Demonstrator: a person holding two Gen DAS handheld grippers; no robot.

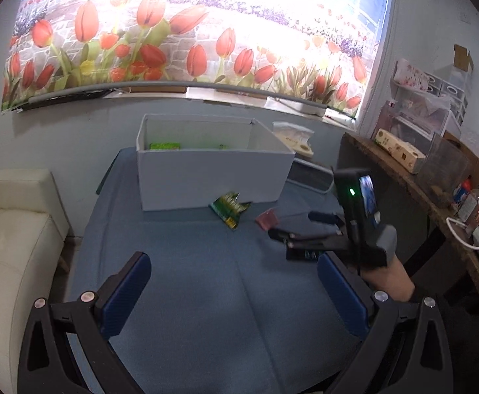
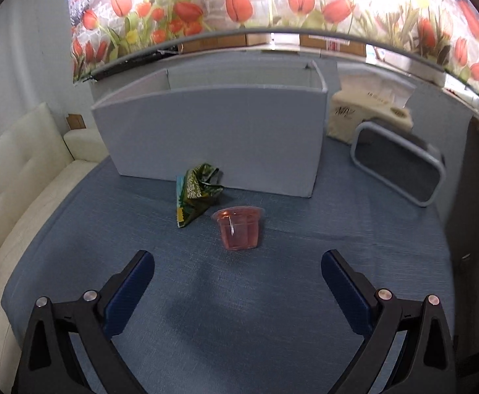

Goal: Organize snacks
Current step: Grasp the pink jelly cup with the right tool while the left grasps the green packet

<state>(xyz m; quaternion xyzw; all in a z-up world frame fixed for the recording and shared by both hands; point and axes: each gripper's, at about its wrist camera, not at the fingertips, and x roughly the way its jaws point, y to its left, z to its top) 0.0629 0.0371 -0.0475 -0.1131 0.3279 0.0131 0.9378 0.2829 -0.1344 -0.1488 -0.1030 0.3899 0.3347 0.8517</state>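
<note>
Snack packet before box; jelly cup right of packet, on table.

We note the left gripper: black angular linkage arms with triangular cut-outs, round silver screw heads at the pivots, and flat dark-blue ribbed pads on the inner faces of the fingers. The right gripper is built alike in its own view. Seen from the left wrist, the right gripper carries a black upright housing with a small green light, a lit screen, a grey block and a thin black cable.
</note>
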